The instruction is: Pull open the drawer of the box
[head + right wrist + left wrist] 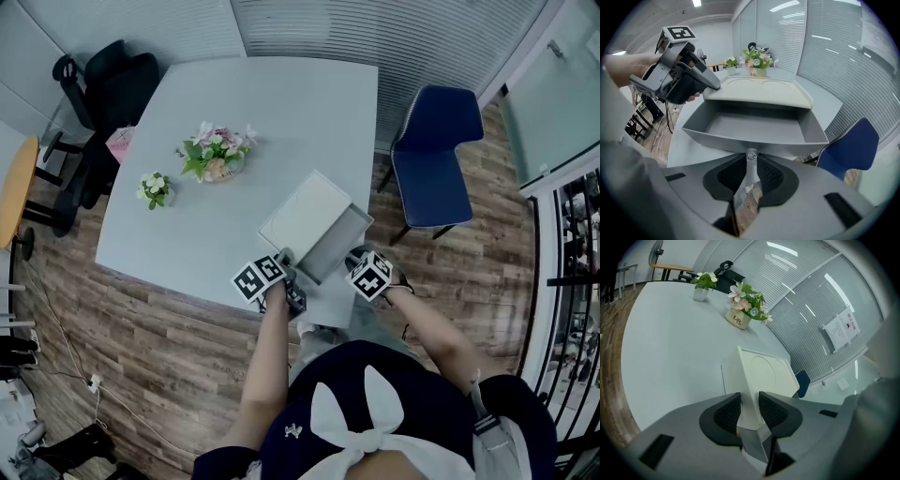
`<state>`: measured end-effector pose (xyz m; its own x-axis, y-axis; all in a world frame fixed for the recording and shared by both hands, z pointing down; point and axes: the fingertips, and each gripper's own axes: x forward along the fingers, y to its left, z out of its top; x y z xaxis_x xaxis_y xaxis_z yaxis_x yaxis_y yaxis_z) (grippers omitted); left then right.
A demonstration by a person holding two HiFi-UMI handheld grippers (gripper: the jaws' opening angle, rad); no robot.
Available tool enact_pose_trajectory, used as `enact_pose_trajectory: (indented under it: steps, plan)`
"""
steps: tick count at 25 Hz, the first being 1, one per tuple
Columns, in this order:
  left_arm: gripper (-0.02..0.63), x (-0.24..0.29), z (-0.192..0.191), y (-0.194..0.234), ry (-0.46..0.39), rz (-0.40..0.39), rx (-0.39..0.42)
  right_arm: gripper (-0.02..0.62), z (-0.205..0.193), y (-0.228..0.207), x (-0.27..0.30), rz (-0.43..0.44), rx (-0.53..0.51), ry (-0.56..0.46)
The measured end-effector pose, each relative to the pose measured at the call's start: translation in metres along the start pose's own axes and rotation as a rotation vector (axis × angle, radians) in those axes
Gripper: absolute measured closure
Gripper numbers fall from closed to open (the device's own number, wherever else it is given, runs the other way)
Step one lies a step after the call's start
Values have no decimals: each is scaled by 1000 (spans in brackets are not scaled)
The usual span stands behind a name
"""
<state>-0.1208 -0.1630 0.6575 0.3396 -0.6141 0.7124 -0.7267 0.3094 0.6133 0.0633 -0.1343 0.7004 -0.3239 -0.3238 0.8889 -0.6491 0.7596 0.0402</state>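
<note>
While the left gripper [750, 409] clamps the near corner of the white box [765, 373], with its jaws part-closed against the wall, the right gripper [751, 172] pinches the clear knob [751, 155] of the grey drawer [754, 125]. The drawer stands pulled out at the lower centre of the head view, near the table [234, 122] edge.

Box [305, 214]: white, low, with two round dents in its top; it lies flat on the table [272, 103], near the edge closest to me.
Drawer [339, 242]: grey, pulled well out toward me, its bare floor showing.
Knob [751, 155]: small, clear, mid-front of the drawer.
</note>
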Motion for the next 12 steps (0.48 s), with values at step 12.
enact_pose_trajectory:
  steps: [12]
  plan:
    - [476, 0, 0, 0, 2, -1, 5, 520, -8, 1, -4, 6, 9, 7]
